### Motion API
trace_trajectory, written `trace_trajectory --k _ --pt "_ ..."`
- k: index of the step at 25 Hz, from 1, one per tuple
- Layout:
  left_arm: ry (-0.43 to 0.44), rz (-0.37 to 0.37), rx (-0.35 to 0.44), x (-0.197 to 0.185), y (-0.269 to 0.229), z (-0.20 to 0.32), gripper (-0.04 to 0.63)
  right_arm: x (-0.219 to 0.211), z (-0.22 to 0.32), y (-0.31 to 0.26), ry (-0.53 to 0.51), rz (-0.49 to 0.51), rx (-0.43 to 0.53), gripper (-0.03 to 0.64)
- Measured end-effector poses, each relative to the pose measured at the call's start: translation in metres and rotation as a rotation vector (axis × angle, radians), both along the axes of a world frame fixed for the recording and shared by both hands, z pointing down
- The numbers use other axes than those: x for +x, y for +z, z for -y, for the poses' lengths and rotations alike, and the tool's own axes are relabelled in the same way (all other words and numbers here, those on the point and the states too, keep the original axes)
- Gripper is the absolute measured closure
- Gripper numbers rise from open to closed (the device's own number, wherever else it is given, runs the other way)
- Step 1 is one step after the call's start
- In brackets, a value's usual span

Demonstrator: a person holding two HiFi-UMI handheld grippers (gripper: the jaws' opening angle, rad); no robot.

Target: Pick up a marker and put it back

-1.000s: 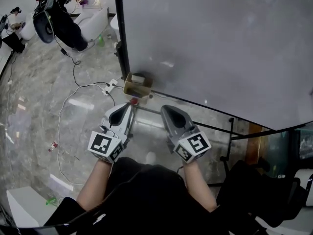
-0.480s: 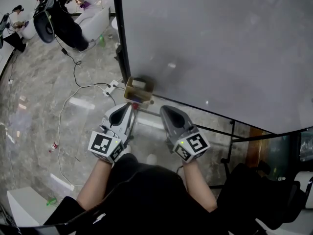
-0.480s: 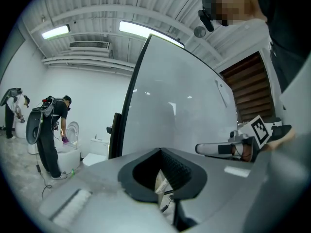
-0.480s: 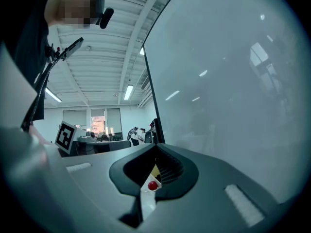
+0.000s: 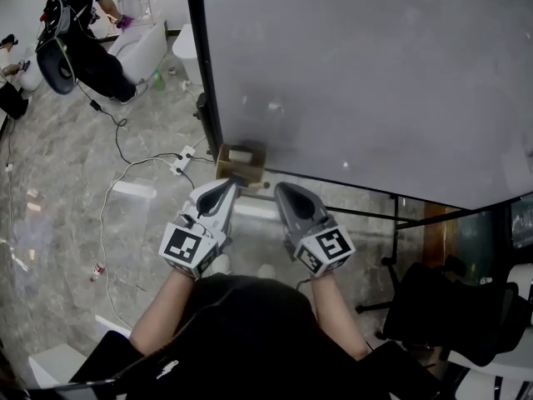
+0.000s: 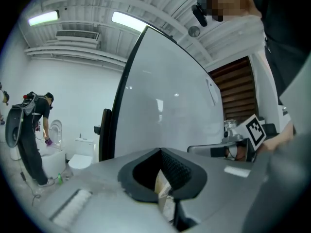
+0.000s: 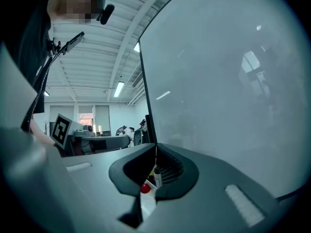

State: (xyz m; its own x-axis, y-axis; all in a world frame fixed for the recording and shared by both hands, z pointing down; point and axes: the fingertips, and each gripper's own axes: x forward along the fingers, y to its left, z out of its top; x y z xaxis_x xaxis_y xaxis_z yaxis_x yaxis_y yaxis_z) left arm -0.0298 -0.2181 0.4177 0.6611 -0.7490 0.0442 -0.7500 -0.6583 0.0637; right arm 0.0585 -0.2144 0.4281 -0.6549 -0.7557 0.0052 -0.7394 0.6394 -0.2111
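Note:
A small cardboard box (image 5: 241, 163) sits at the foot of a large whiteboard (image 5: 366, 73). In the head view something white lies in it. Through the right gripper view's jaw gap I see a red cap (image 7: 145, 189) and a white marker with a dark cap (image 7: 156, 176). My left gripper (image 5: 235, 182) is shut, its tip at the box's near edge; the box (image 6: 163, 188) shows through its jaw gap. My right gripper (image 5: 279, 189) is shut too, just right of the box, and nothing is gripped in it.
The whiteboard's black frame (image 5: 202, 82) stands upright to the left of the box. White cables and a power strip (image 5: 181, 158) lie on the marble floor. A person (image 5: 79, 32) works by toilets at the far left. A black chair (image 5: 454, 307) stands at right.
Both grippers have moved forward towards the cardboard box. The left tip has come up to the box's near edge. Both jaws stay shut.

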Motion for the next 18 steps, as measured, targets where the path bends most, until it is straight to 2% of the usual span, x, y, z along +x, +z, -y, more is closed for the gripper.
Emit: trace_trajectory --k 5,8,14,18 --pt "0.122 0.110 0.002 0.019 0.023 -0.003 0.588 0.005 0.002 0.000 0.048 -0.005 0.000 0.606" --pt "0.175 0.151 0.010 0.029 0.033 -0.002 0.540 0.012 0.004 -0.001 0.072 -0.014 0.002 0.606" --pt "0.213 0.228 0.026 0.044 0.046 0.001 0.499 0.027 0.003 -0.005 0.113 -0.015 0.013 0.606" --pt "0.209 0.263 0.014 0.052 0.056 0.003 0.480 0.036 0.002 -0.005 0.132 -0.019 0.015 0.606"
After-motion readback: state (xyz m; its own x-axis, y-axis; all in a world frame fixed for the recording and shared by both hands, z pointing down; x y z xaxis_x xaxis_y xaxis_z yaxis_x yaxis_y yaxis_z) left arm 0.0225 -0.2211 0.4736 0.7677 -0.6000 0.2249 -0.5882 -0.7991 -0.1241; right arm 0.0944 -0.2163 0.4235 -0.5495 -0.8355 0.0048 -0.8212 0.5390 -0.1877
